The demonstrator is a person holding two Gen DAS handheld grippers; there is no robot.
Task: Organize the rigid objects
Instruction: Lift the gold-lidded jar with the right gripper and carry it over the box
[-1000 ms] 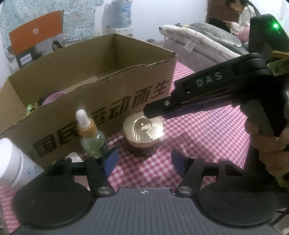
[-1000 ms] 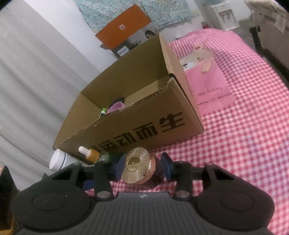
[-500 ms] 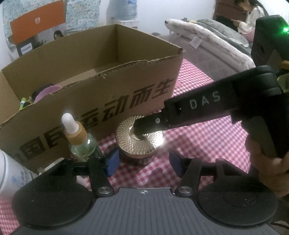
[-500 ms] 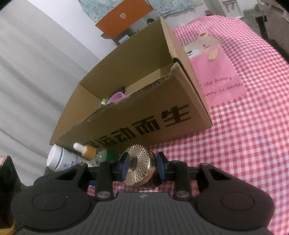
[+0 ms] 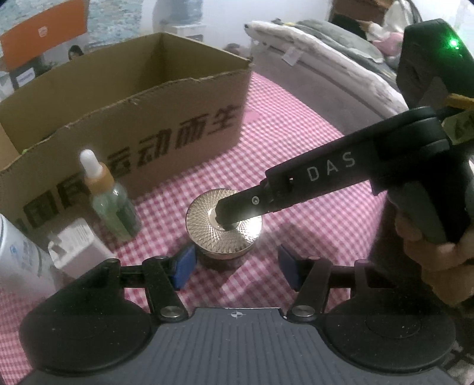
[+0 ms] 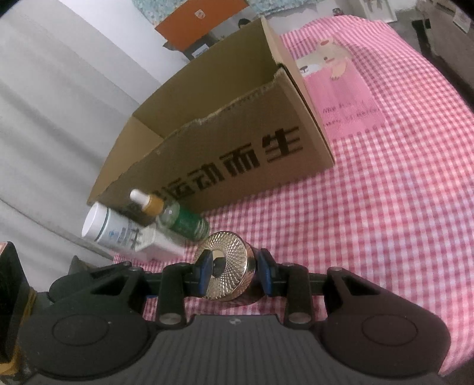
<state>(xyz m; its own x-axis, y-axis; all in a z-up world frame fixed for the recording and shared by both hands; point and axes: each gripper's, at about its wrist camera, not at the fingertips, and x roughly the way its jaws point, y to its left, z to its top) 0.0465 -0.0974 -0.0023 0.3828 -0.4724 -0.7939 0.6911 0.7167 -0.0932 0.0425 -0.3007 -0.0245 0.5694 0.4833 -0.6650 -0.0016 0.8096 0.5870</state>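
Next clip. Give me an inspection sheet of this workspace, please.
Surface: pink checked cloth.
Job's things: gold-lidded jar, dropper bottle, white bottle and small white box sit in front of the open cardboard box.
Clutter: nothing seen.
Grippers: right gripper has its fingers on either side of the jar, contact unclear; left gripper is open, empty and just short of the jar.
Cables: nothing seen.
Surroundings: bedding, seated person, grey curtain.

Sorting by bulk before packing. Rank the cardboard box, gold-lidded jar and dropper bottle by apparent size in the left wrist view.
1. cardboard box, by far the largest.
2. and 3. gold-lidded jar and dropper bottle: unranked. The jar looks wider, the bottle taller, and the jar sits nearer the camera.
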